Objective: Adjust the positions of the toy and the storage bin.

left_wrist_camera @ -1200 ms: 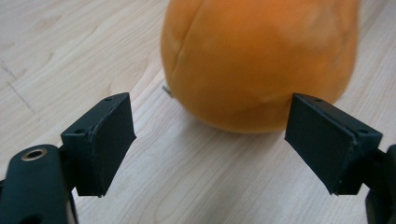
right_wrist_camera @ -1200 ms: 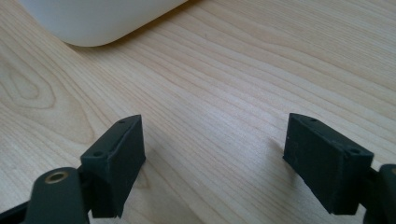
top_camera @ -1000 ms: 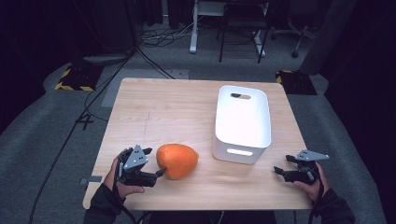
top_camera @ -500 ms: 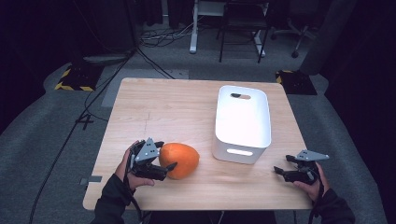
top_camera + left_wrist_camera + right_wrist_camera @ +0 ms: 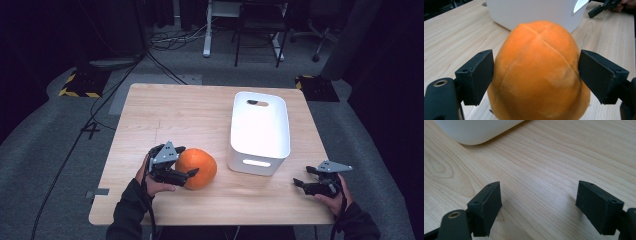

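Left gripper view: left hand-held gripper [image 5: 536,75] straddles plush pumpkin [image 5: 539,72].

Light wooden bench [image 5: 165,112] bearing a white rectangular plastic bin [image 5: 260,131], upside down, with handle slots; behind, grey carpeted floor [image 5: 60,130], black cables [image 5: 165,42] and yellow-black striped floor blocks [image 5: 80,82].

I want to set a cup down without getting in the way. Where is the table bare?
The table's whole far left part, behind the orange plush ball and left of the white bin, is bare. So is the near strip between the ball and the right tongs. It is crowded at the left tongs, around the ball.
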Demonstrator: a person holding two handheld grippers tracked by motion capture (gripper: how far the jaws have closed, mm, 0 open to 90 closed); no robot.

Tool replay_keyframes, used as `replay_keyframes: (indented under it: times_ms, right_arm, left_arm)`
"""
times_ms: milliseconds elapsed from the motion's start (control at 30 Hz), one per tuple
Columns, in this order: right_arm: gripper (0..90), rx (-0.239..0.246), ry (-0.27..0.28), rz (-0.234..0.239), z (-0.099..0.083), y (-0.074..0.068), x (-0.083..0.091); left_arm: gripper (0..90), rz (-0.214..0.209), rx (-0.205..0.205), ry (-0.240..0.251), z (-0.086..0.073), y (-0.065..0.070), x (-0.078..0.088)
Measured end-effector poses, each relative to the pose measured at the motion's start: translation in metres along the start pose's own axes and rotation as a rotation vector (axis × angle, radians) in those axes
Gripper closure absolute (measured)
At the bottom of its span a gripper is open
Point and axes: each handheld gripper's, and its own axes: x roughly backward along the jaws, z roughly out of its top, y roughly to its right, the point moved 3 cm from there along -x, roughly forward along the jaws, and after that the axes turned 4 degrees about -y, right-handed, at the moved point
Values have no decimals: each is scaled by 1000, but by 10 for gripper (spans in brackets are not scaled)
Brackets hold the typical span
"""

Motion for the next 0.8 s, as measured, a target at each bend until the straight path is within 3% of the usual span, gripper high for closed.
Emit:
replay_keyframes:
  times_ms: [233, 500, 700, 800]
  right_arm:
    - [205, 3, -2, 3, 0, 0, 0]
    - [206, 2, -2, 4, 0, 0, 0]
    - [264, -18, -20, 2, 4, 2, 0]
    - [273, -36, 2, 11, 10, 4, -1]
  left_arm:
    - [214, 22, 2, 13, 5, 4, -11]
    - [496, 69, 11, 20, 0, 8, -10]
    - [570, 102, -6, 26, -2, 14, -6]
    - [584, 102, -13, 28, -3, 15, -5]
